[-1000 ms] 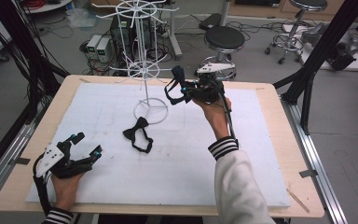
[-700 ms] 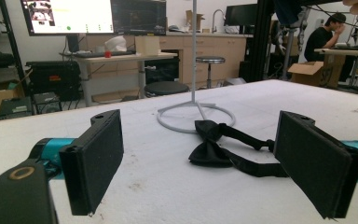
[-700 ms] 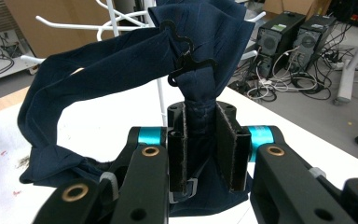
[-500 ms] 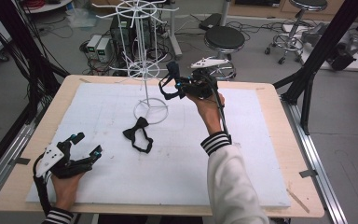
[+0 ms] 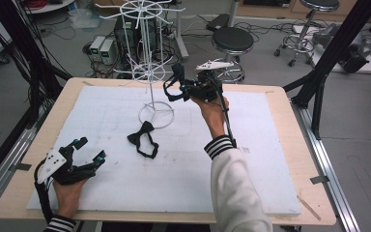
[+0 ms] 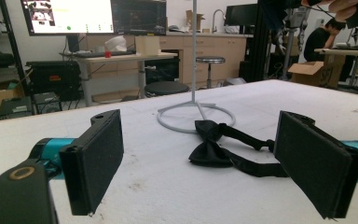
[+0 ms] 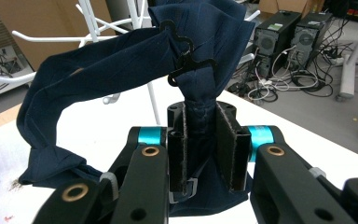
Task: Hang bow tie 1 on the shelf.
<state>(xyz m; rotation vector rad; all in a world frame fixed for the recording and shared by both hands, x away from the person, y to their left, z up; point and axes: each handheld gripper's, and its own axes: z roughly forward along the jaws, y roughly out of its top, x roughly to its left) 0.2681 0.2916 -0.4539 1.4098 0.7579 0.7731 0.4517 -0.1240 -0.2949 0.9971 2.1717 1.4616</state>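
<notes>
A white wire rack (image 5: 149, 67) with hook arms stands at the far middle of the white foam board (image 5: 251, 159). My right gripper (image 5: 173, 86) is raised just right of the rack's lower hooks. It is shut on a navy bow tie (image 7: 121, 70), squeezed between the pads (image 7: 226, 140), with its strap looping left and a black hook clip (image 7: 186, 60) on top. Rack arms (image 7: 93, 28) show close behind it. A black bow tie (image 5: 142, 140) lies flat near the rack's base ring (image 6: 196, 112). My left gripper (image 5: 91, 149) rests open at the near left, facing the black bow tie (image 6: 214, 149).
Beyond the far table edge are two stools (image 5: 232, 41), computer towers (image 5: 101, 48) and floor cables. Black frame posts (image 5: 328, 53) rise at both sides. The wooden table rim (image 5: 294, 145) borders the foam board.
My right gripper has carried the navy bow tie to the left and a little farther away, closer to the rack. The left gripper and the black bow tie have stayed still.
</notes>
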